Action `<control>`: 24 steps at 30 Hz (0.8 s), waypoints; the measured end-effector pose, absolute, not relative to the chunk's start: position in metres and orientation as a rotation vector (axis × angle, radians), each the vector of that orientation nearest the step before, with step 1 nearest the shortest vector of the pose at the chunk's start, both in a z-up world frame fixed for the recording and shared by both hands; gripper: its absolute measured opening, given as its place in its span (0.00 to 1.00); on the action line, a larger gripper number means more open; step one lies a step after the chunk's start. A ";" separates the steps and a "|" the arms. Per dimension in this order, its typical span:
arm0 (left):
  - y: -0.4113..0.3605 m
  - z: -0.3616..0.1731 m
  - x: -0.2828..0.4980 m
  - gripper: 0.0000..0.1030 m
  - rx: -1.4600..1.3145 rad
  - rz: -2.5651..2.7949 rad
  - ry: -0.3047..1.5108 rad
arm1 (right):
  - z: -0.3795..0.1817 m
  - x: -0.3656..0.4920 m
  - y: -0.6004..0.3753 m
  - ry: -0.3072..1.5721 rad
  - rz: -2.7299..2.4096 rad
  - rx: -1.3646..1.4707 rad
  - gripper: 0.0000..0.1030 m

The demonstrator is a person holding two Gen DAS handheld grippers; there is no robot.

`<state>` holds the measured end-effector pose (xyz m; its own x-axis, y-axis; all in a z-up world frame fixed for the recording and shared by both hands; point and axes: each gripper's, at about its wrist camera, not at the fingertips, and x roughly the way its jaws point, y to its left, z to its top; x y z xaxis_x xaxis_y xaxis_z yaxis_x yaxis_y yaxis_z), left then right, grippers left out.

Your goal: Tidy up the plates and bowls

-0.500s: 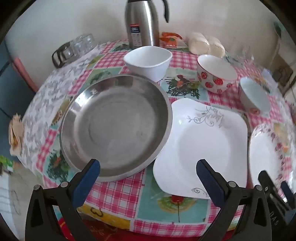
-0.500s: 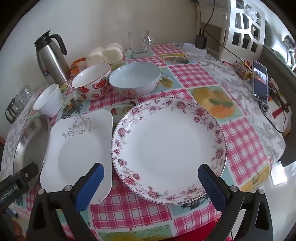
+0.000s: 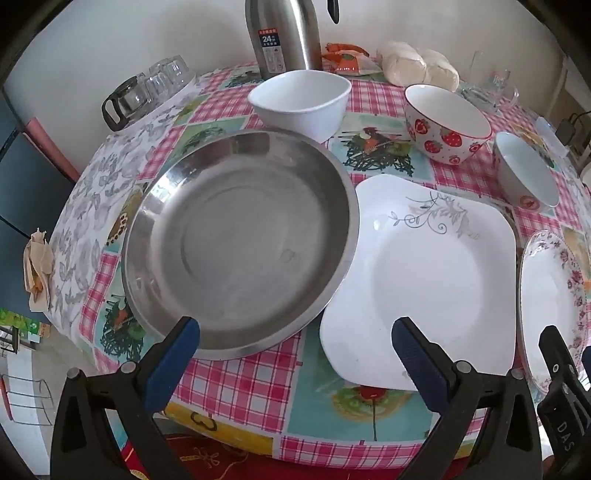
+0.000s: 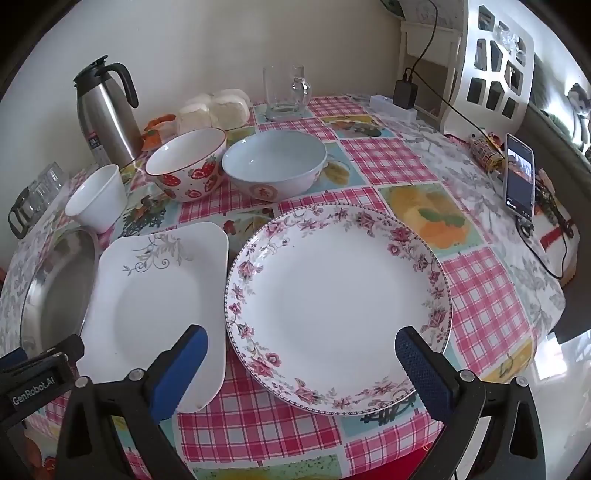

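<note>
A steel plate (image 3: 236,236) lies at the table's left, its rim over the edge of a square white plate (image 3: 436,280). A round floral plate (image 4: 336,302) lies right of the square plate (image 4: 155,295). Behind stand a white bowl (image 3: 299,99), a strawberry bowl (image 3: 443,125) and a pale blue bowl (image 4: 273,166). My left gripper (image 3: 295,336) is open and empty, low at the near edge between the steel and square plates. My right gripper (image 4: 301,345) is open and empty over the floral plate's near edge.
A steel thermos (image 3: 284,33), glass cups (image 3: 147,88), a glass mug (image 4: 286,92), wrapped buns (image 4: 214,107) and a snack packet stand at the back. A phone (image 4: 519,175) with a cable and a charger (image 4: 404,92) are at the right. A white chair stands behind.
Both grippers have shifted very slightly toward the table; the plates and bowls have not moved.
</note>
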<state>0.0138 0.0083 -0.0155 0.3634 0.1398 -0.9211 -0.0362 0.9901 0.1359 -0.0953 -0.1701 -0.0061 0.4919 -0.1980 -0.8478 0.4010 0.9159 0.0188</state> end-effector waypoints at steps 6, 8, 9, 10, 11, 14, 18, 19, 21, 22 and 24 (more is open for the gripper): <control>0.012 -0.014 0.012 1.00 0.099 0.112 1.197 | -0.006 -0.095 -0.169 0.991 -0.373 0.216 1.00; 0.013 -0.014 0.009 1.00 0.104 0.106 1.196 | -0.006 -0.095 -0.169 0.993 -0.373 0.214 1.00; 0.014 -0.014 0.008 1.00 0.104 0.105 1.196 | -0.006 -0.095 -0.169 0.994 -0.373 0.212 1.00; 0.013 -0.015 0.008 1.00 0.104 0.105 1.196 | -0.006 -0.094 -0.169 0.995 -0.374 0.211 1.00; 0.013 -0.015 0.008 1.00 0.104 0.105 1.197 | -0.006 -0.094 -0.168 0.996 -0.374 0.210 1.00; 0.012 -0.016 0.009 1.00 0.106 0.108 1.204 | -0.007 -0.094 -0.168 0.998 -0.376 0.207 1.00; 0.012 -0.017 0.009 1.00 0.109 0.113 1.213 | -0.007 -0.094 -0.167 1.002 -0.378 0.204 1.00; 0.012 -0.018 0.009 1.00 0.108 0.114 1.214 | -0.008 -0.094 -0.167 1.003 -0.378 0.203 1.00; 0.012 -0.018 0.009 1.00 0.110 0.114 1.217 | -0.008 -0.093 -0.167 1.004 -0.379 0.202 1.00; 0.012 -0.018 0.008 1.00 0.111 0.112 1.218 | -0.008 -0.093 -0.167 1.004 -0.378 0.203 1.00; 0.012 -0.018 0.008 1.00 0.114 0.112 1.222 | -0.008 -0.093 -0.167 1.005 -0.378 0.201 1.00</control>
<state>0.0084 0.0119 -0.0181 0.3376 0.1466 -0.9298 -0.0244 0.9888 0.1470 -0.0931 -0.1666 -0.0084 0.4787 -0.2155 -0.8511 0.3985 0.9171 -0.0081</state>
